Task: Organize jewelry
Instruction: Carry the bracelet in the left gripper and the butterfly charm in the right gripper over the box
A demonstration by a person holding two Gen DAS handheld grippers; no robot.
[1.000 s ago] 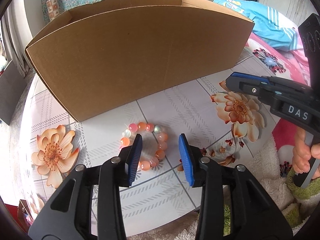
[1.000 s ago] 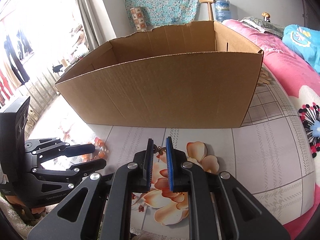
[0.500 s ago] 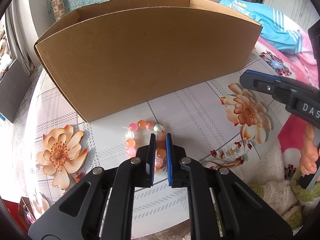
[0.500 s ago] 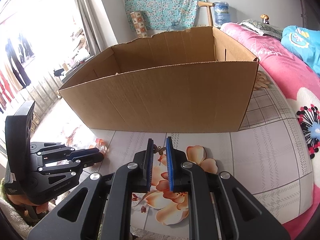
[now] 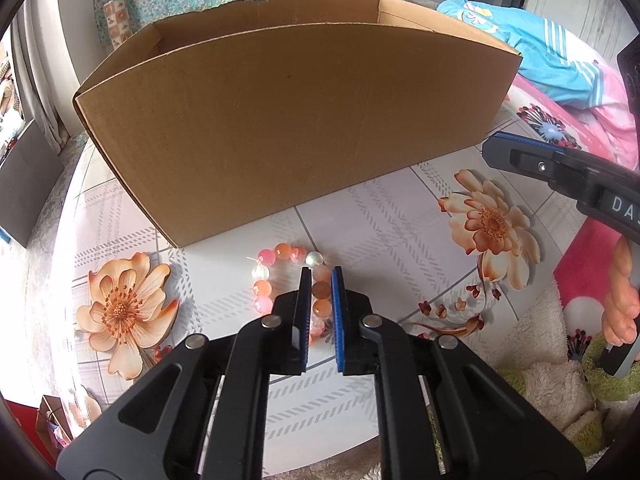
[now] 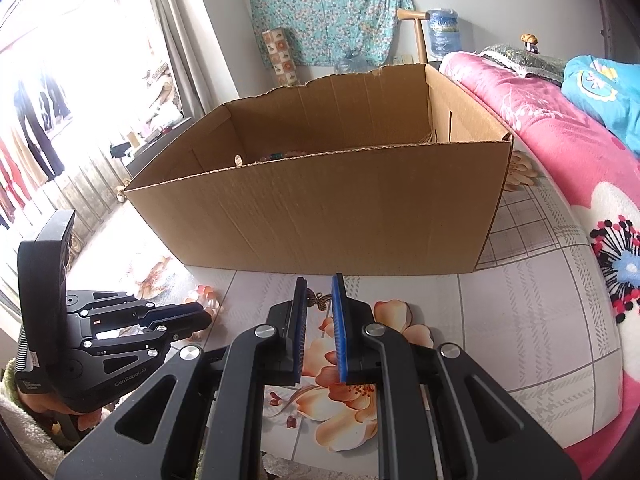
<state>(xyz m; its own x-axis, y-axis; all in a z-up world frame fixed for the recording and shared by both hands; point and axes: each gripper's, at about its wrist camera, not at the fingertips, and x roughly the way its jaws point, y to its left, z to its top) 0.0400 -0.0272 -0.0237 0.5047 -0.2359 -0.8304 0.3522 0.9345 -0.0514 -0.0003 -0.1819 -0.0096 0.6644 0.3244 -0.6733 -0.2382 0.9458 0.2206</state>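
Here the left gripper (image 5: 320, 292) has its fingers clamped on the beaded bracelet (image 5: 280, 276) on the tabletop (image 5: 380, 220); the right gripper (image 6: 320, 300) pinches a butterfly charm (image 6: 319, 300) before the cardboard box (image 6: 340, 208).

Matt brown cardboard box (image 5: 288, 128) fills mid-frame; glossy translucent bead bracelet (image 5: 280, 276) lies lower centre on a smooth, shiny floral tablecloth (image 5: 400, 240).

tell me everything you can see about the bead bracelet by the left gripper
The bead bracelet is a loop of round glossy beads, mostly orange and pink, with a pale pearly one or two. It lies on the flower-print tablecloth just in front of the cardboard box. The left gripper is shut on its right side, with orange beads between the blue pads. The loop's near part is hidden behind the fingers.
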